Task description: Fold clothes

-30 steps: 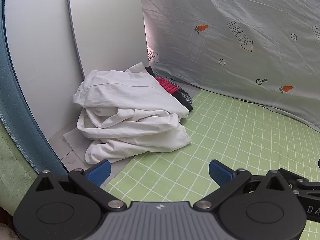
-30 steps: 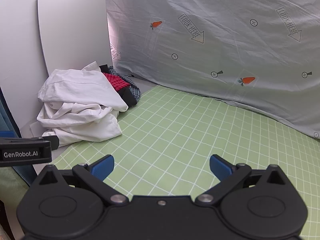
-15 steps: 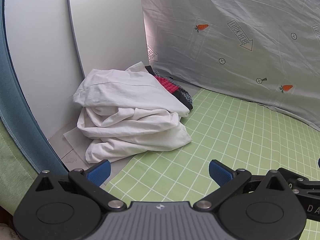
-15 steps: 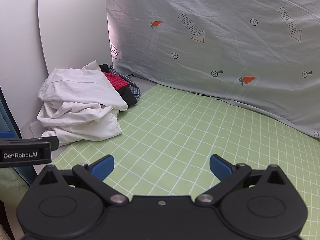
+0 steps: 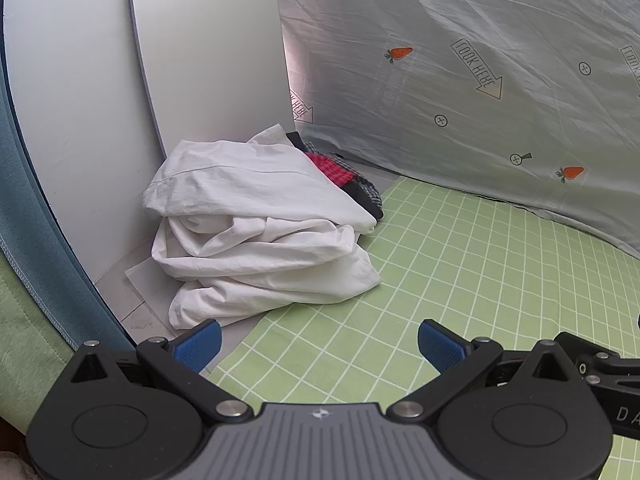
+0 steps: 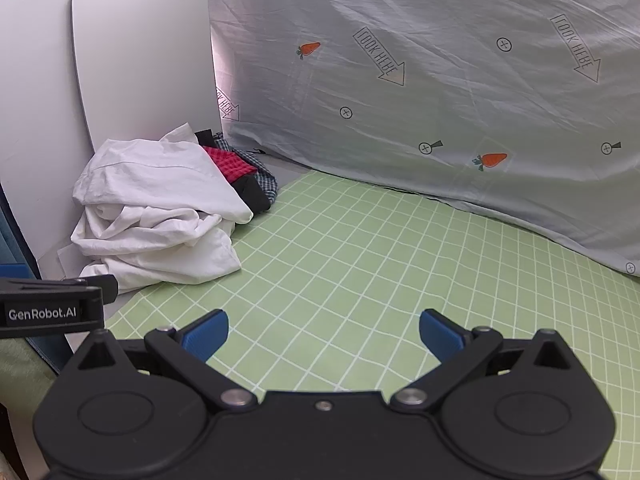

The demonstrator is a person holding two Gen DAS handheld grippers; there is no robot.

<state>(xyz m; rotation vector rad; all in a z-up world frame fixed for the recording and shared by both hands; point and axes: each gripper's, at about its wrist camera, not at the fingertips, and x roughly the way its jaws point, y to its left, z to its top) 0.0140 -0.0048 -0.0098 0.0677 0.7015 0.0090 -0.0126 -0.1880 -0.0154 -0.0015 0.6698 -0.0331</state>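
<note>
Clothes [image 5: 256, 232] are piled in the far left corner, half on the green checked mat [image 5: 460, 264] and half off it, against the white board [image 5: 208, 52]. A big white cloth [image 6: 160, 216] is bunched on top. A red checked piece [image 6: 230, 162] and a dark piece [image 6: 252, 192] are seen tucked behind it. Nothing is seen folded flat on the mat, so the folding is judged not yet begun, and all of it is left to do. The left gripper [image 5: 318, 342] is held spread wide with nothing between its blue pads, just in front of the pile. The right gripper [image 6: 324, 332] is spread wide too, empty, above the bare mat. A grey sheet with carrots [image 6: 440, 80] is hung behind.
</note>
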